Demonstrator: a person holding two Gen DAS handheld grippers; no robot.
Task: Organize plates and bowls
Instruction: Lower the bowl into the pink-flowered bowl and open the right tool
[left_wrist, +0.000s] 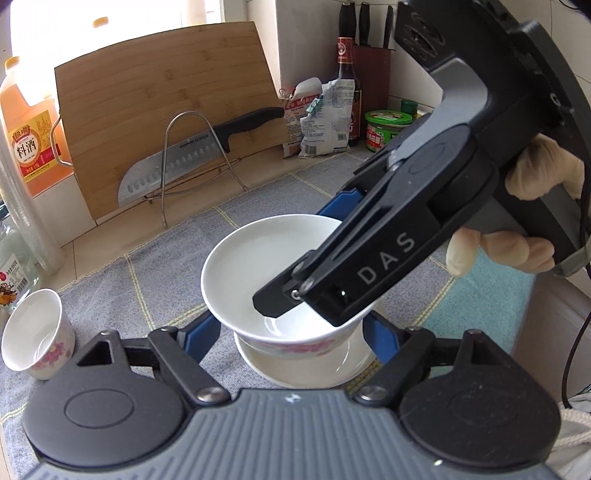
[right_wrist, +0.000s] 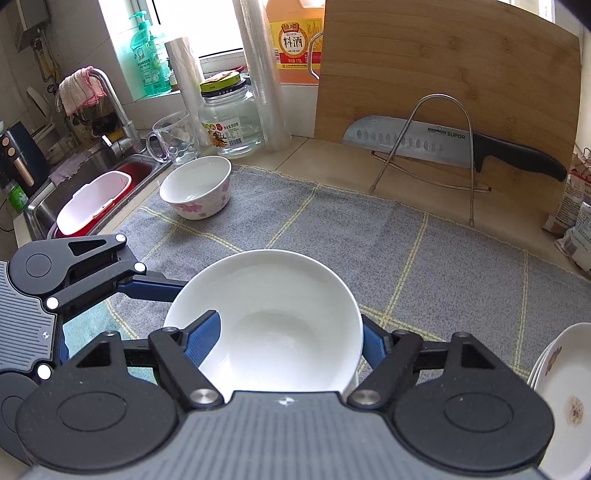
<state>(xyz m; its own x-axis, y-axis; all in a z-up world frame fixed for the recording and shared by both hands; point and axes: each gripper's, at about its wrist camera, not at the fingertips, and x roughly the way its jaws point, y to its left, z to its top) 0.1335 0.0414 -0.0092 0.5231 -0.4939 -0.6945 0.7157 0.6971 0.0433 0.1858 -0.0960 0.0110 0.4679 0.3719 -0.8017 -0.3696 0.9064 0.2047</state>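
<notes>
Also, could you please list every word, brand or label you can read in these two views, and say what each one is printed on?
"DAS": on the right gripper.
"SUPOR": on the knife blade.
"料酒": on the orange bottle label.
Too small or blurred to read: the rest of that label, the glass jar label, the green soap bottle, the snack bags, the dark sauce bottle and the green-lidded jar.

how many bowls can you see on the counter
2. One large white bowl sits on a plate between both grippers, the right gripper clamping its rim. One smaller floral bowl stands near the sink. Others may be hidden.
</notes>
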